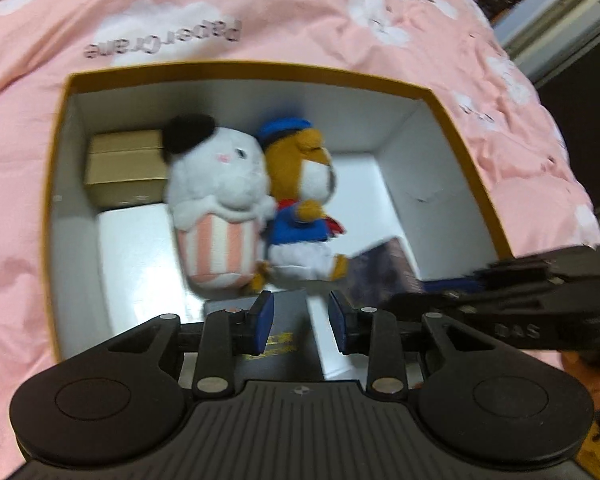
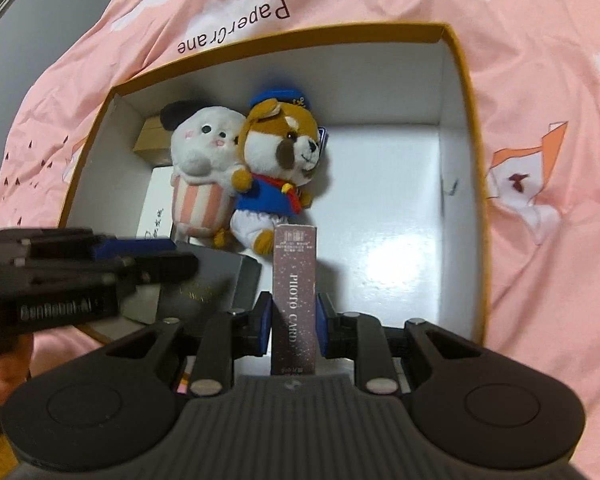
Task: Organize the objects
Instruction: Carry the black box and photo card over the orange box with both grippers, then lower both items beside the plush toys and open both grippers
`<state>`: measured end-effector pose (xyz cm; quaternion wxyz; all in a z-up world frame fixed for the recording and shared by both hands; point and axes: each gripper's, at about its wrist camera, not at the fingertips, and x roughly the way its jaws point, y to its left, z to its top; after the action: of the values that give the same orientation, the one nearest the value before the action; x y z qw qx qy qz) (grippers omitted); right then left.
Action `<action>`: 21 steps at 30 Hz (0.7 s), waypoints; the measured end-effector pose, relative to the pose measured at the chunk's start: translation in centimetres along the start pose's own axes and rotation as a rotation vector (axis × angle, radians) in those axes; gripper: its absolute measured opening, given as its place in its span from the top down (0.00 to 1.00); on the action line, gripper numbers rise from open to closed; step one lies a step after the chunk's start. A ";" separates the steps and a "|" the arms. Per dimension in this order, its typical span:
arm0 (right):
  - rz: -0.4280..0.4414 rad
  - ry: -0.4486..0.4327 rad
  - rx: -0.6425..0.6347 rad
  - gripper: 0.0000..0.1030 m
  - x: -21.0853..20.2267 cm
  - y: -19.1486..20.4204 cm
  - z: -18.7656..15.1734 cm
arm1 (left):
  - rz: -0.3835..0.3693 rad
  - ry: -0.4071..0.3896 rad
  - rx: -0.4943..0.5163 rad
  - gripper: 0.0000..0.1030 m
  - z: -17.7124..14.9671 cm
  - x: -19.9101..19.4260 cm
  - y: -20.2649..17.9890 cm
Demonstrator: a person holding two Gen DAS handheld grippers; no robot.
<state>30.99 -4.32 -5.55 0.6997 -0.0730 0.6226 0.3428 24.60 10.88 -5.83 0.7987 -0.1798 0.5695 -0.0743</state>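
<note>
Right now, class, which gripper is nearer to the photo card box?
Right. The right gripper is shut on the photo card box, holding it over the big box. The left gripper is open and apart, to its left above a dark box.

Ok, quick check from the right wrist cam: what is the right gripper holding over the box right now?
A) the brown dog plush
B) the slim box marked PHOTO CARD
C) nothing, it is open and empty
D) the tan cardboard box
B. The right gripper has its blue pads pressed against both sides of the PHOTO CARD box, held upright above the box floor; the dog plush lies untouched further in.
</note>
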 end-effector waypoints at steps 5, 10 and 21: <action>-0.039 -0.062 0.001 0.77 0.6 0.1 0.2 | -0.037 0.023 0.008 0.66 0.8 2.1 -0.2; -0.033 -0.052 -0.017 0.77 -0.1 -0.1 0.5 | -0.067 0.038 -0.010 0.70 1.6 4.0 0.1; 0.024 0.064 0.011 0.77 0.2 -1.4 0.2 | -0.072 0.045 -0.032 0.73 2.5 5.9 -0.3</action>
<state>31.92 -5.22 -6.13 0.6757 -0.0724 0.6472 0.3455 28.98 9.23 -10.22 0.7795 -0.2115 0.5814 -0.0979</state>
